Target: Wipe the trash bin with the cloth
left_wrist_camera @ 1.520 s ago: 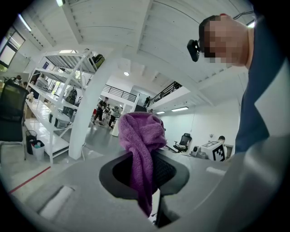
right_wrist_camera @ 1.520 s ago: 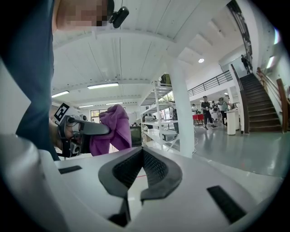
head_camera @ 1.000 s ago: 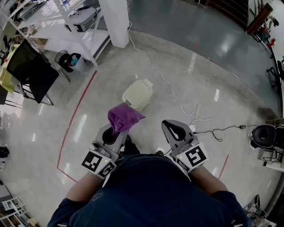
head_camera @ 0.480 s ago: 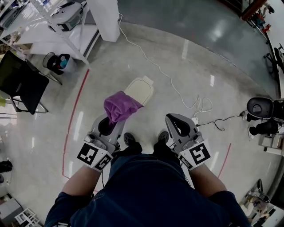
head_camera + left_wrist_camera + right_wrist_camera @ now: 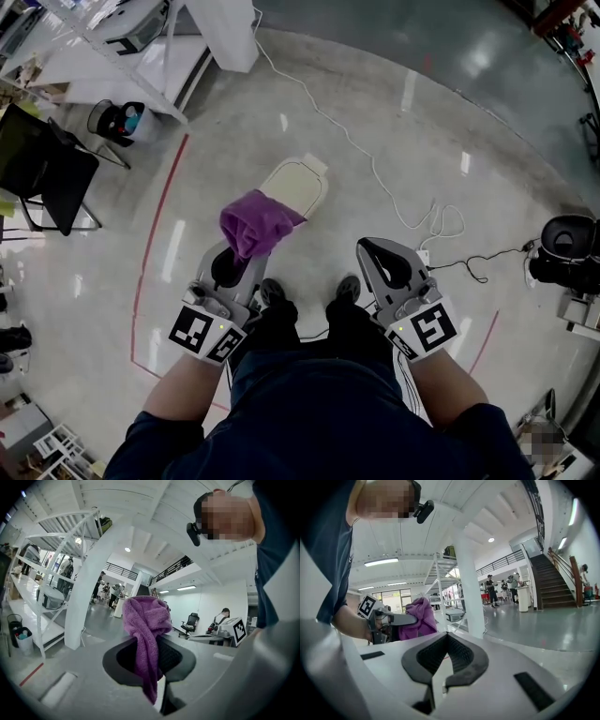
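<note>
Jaws of left hand-held gripper (image 5: 246, 261) pinch purple fuzzy cloth (image 5: 255, 223), bunched upright; right hand-held gripper (image 5: 364, 247) pressed together, empty; cream lidded trash bin (image 5: 298, 185) lies lengthwise away.

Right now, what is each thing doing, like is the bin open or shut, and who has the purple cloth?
Left gripper: shut on the cloth.
Cloth: bunched up, held up in the air.
Right gripper: shut, holding nothing.
Trash bin: lid shut, standing on the floor, cloth not touching it.
Cable: lying loose on the floor.
</note>
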The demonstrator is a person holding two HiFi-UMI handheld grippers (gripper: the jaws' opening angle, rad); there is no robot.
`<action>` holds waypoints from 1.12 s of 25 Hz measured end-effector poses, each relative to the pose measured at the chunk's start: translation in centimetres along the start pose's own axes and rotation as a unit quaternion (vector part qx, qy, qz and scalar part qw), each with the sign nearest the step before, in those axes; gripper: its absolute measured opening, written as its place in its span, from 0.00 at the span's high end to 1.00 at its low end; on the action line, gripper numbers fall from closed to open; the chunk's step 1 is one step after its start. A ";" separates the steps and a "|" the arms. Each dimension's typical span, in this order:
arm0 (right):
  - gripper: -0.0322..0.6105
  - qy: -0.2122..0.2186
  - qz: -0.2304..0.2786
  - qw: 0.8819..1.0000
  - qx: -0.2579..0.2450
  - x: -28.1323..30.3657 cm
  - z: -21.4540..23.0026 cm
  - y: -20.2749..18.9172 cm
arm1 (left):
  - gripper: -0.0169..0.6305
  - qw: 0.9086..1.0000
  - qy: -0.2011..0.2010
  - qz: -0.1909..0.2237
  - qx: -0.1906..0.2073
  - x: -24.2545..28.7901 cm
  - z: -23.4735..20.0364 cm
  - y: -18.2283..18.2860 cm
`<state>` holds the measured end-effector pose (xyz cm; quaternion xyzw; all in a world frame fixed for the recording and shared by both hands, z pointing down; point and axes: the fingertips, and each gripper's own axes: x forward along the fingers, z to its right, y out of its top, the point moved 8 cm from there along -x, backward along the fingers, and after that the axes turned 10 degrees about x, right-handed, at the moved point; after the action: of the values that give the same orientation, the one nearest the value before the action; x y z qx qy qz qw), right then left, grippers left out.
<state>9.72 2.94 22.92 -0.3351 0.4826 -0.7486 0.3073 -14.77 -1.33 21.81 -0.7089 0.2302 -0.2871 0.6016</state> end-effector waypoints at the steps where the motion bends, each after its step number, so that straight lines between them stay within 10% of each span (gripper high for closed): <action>1: 0.93 0.000 -0.002 1.000 0.000 0.3 1.0 -0.7 | 0.88 1.000 0.000 0.000 0.001 0.7 -0.1 -0.8; 28: 0.93 0.043 0.037 0.998 -0.021 16.6 16.0 -25.1 | 0.88 0.999 0.035 -0.014 0.035 12.1 -11.7 -30.1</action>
<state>9.27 -9.68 54.59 -0.2909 0.5231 -0.7400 0.3070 -14.54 -12.72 54.38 -0.6806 0.2306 -0.3280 0.6132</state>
